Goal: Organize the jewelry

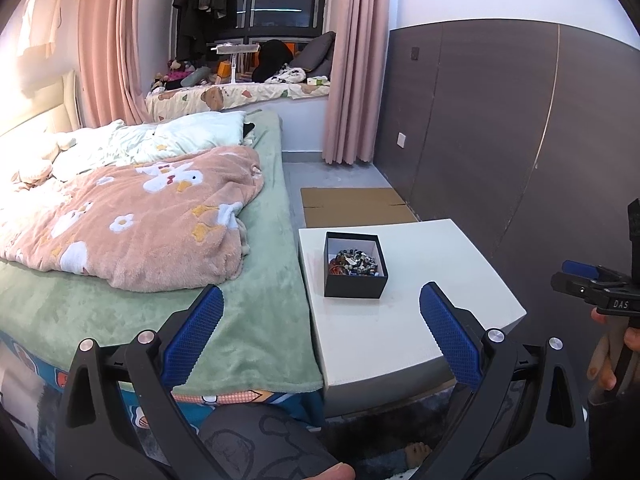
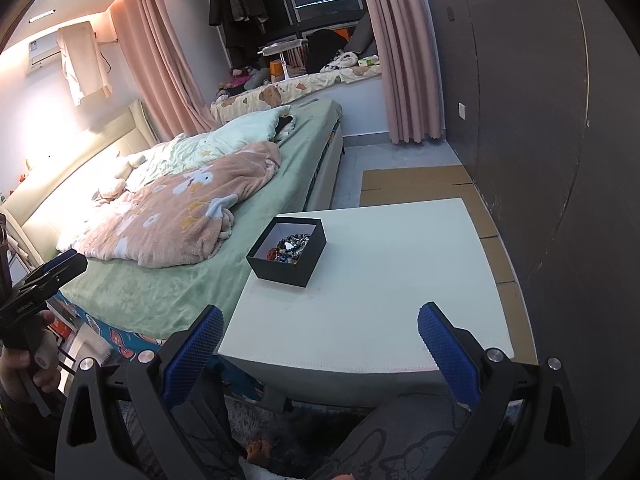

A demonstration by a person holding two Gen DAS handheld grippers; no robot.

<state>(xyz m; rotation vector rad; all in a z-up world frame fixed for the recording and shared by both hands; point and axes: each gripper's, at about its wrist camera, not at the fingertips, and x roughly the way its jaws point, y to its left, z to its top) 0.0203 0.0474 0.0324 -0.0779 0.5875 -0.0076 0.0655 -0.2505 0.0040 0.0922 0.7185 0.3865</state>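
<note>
A: Nearest first: how do the grippers stand?
B: Both released, jaws spread wide, nothing between them. The left gripper (image 1: pixel 322 320) and right gripper (image 2: pixel 320 338) hover at the near edge of the white table (image 2: pixel 384 280).
A: And the jewelry?
B: Ahead of both, heaped in the black box (image 1: pixel 355 266), which sits on the table's far left part. It lies just right of the left gripper's line and up-left of the right's.
A: Which is nearer?
B: Probably the left, though the fisheye makes that uncertain. The box's long axis runs roughly away from the grippers.
</note>
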